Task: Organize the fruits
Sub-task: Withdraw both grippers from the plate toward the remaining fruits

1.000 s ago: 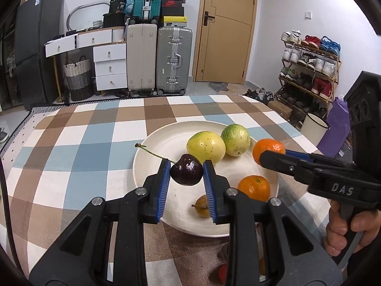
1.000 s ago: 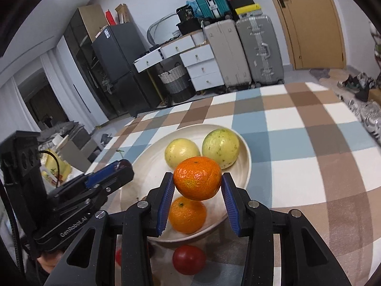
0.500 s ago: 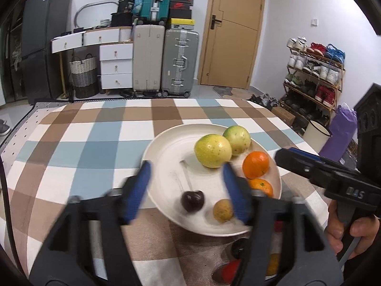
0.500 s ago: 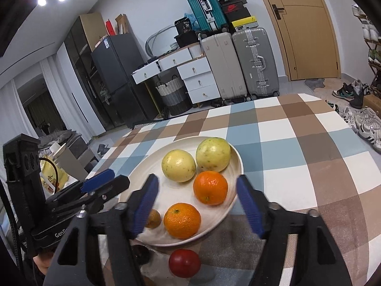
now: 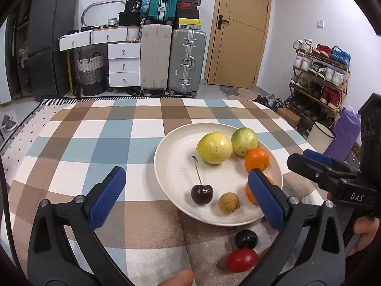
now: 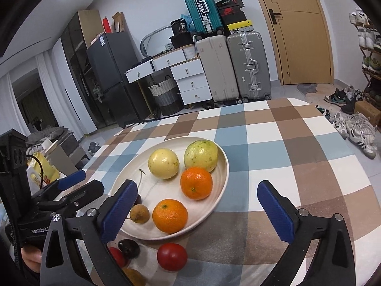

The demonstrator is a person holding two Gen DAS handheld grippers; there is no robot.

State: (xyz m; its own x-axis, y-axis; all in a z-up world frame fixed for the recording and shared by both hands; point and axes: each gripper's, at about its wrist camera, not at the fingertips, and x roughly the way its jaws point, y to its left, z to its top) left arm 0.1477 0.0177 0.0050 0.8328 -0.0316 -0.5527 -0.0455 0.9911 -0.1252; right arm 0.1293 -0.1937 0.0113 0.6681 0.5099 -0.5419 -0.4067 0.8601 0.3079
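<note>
Cream-coloured and shallow, the plate point(image 5: 166, 157) sits on a checked tablecloth point(image 5: 95, 138) and holds six fruits: two yellow-green fruits point(image 5: 214, 147) at the back, one orange point(image 5: 257, 159) just in front of them, a second orange point(image 6: 169, 215) nearer the front rim, a small brown fruit point(image 5: 228, 202) and a dark cherry point(image 5: 202, 193) with its stem pointing toward the plate's middle. The left gripper point(image 5: 188, 197) hangs above the plate's near-left edge with its jaws opening, nearly at full spread, and nothing pressed between the blue pads; in its view the cherry and the brown fruit lie in the gap below, apart from both fingers, while the right finger hides part of the second orange. The right gripper point(image 6: 198, 211) is likewise opening wide and holds nothing; the two oranges lie on the plate between its fingers, the nearer one just beside the left pad point(image 6: 119, 211), which covers part of the brown fruit. On the cloth in front of the plate lie a red tomato point(image 6: 172, 256), a dark fruit point(image 6: 128, 247) and another red fruit point(image 6: 117, 257) half hidden by the finger. Each gripper shows in the other's view, gripped by a hand point(image 5: 364, 228).
</note>
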